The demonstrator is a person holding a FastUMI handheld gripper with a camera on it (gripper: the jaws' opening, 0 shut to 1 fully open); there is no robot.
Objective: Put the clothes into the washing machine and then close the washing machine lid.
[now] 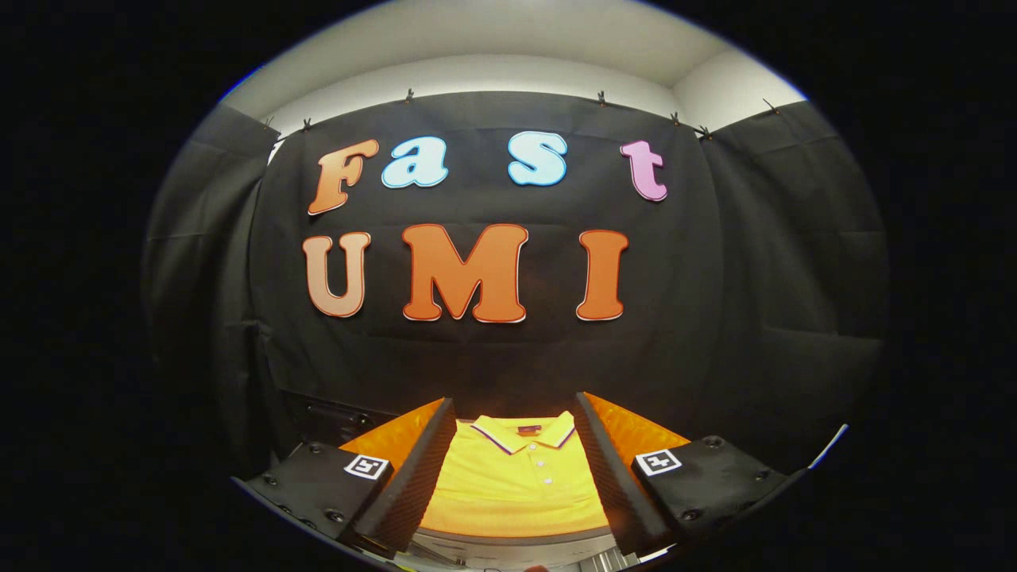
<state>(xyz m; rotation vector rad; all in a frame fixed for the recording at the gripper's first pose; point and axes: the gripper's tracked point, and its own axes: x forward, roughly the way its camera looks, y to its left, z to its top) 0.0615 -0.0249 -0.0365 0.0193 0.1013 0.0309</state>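
Claw (515,445): fingers spread, gripping nothing.
Clothes: folded yellow collared polo shirt (516,485) lies flat just ahead, between the fingers — not yet picked up.
Progress: nothing done — loading and lid-closing both left.

Black cloth wall (493,357), white ceiling (508,48) above.

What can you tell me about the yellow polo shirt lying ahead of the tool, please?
The yellow polo shirt lies flat, front side up, seen in the gap between the open tool's two fingers and untouched by either. It looks like soft knit fabric, with a dark-edged collar, a small dark neck label and a buttoned placket with pale buttons.
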